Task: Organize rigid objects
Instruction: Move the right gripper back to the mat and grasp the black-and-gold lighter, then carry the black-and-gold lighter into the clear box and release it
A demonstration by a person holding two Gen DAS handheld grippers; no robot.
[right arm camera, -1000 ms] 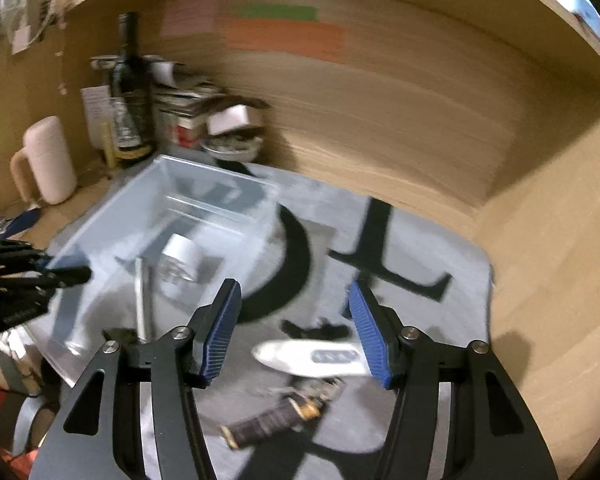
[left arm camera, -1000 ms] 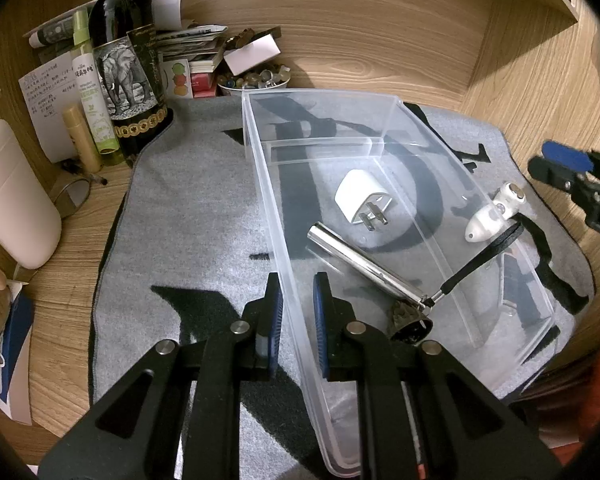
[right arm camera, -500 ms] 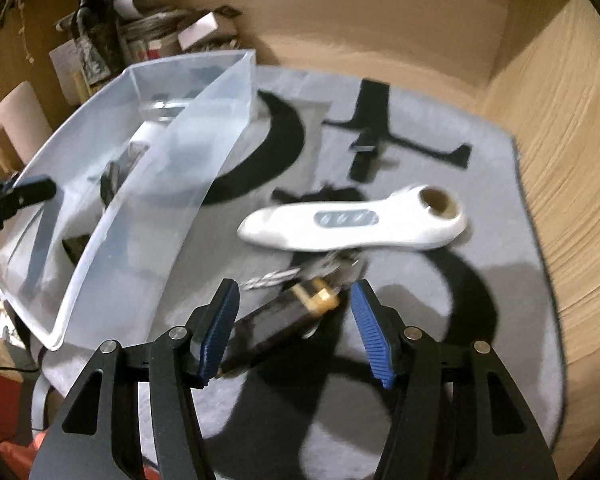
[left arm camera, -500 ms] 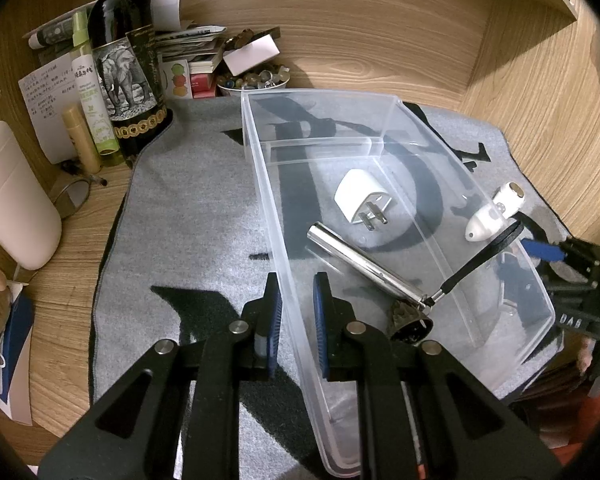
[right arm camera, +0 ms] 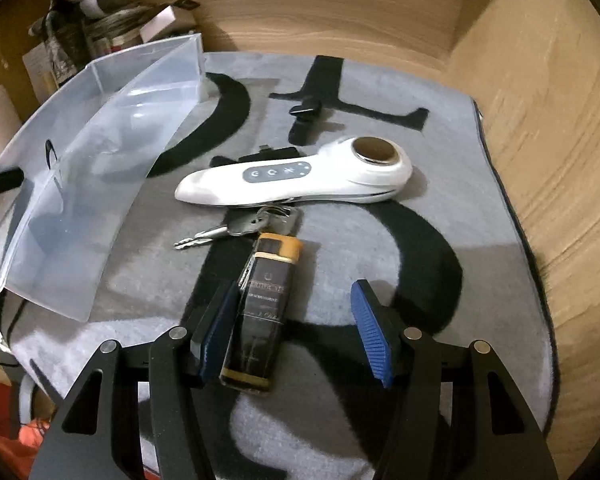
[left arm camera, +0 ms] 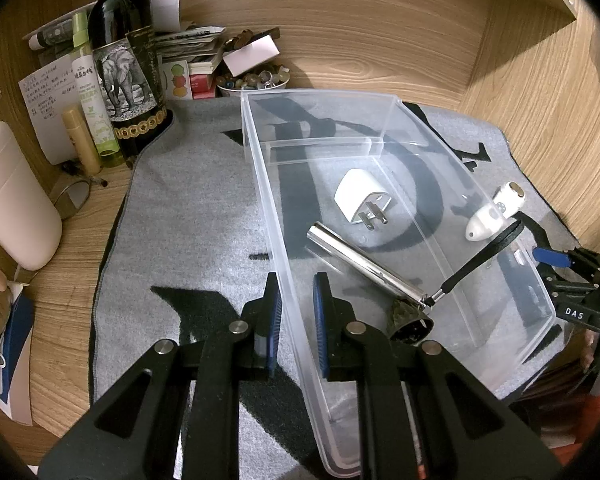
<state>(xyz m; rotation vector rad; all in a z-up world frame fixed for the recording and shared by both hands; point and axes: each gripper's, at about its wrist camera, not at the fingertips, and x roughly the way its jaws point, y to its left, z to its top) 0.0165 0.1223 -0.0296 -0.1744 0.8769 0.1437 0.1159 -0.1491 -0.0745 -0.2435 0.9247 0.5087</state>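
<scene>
Meanwhile left tongs (left arm camera: 296, 312) clamp bin wall (left arm camera: 276, 256).

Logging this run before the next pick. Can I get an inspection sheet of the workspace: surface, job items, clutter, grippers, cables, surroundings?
Surface: grey mat with black lettering on a wooden desk.
Job's things: clear plastic bin holds a white plug adapter, a metal cylinder with a black strap, and a small dark object. On the mat outside: white handheld device, keys, dark rectangular case, small black items.
Clutter: wine bottle, spray bottle, papers, a bowl of small items at the back left.
Grippers: left gripper shut on the bin's near wall; right gripper open, jaws just closing, straddling the dark case, left pad at its edge.
Cables: nothing seen.
Surroundings: wooden walls, shelf at upper right.
</scene>
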